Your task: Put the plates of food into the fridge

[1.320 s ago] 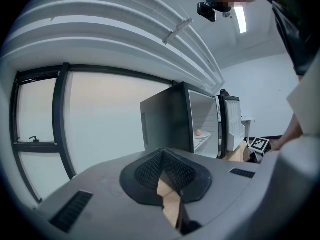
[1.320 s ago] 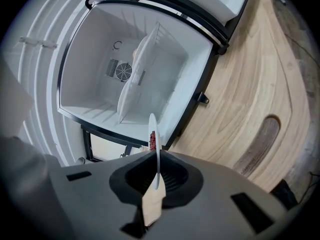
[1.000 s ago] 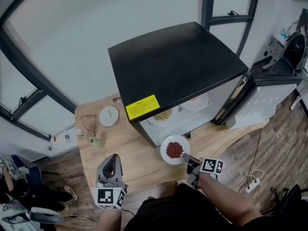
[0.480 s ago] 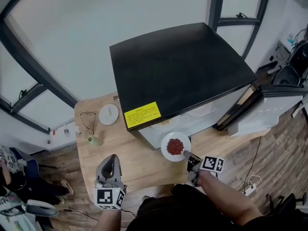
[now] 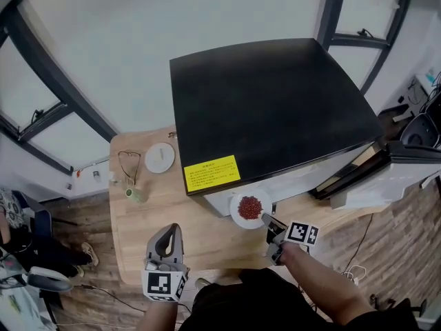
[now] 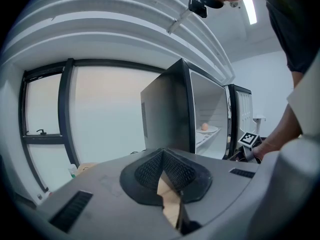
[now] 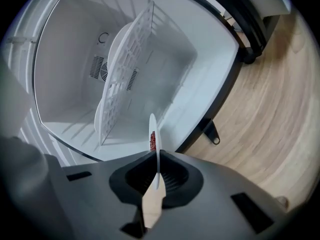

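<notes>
A white plate of red food (image 5: 249, 207) is held by its near rim at the mouth of the black fridge (image 5: 269, 109), with my right gripper (image 5: 266, 221) shut on it. In the right gripper view the plate (image 7: 154, 136) shows edge-on between the pads, facing the white fridge interior and its wire shelf (image 7: 125, 74). My left gripper (image 5: 165, 242) hangs over the table's front edge, shut with nothing in it. In the left gripper view a pale round food item (image 6: 204, 127) sits on a plate on the fridge shelf.
The fridge door (image 5: 396, 164) stands open to the right. On the wooden table (image 5: 158, 209), left of the fridge, lie a small white disc (image 5: 160, 157), a pair of glasses (image 5: 128, 165) and a small green bottle (image 5: 134, 194).
My right gripper has carried the plate of red food closer to the fridge opening. The plates inside the fridge are now hidden under its top. The left gripper has sunk a little.
</notes>
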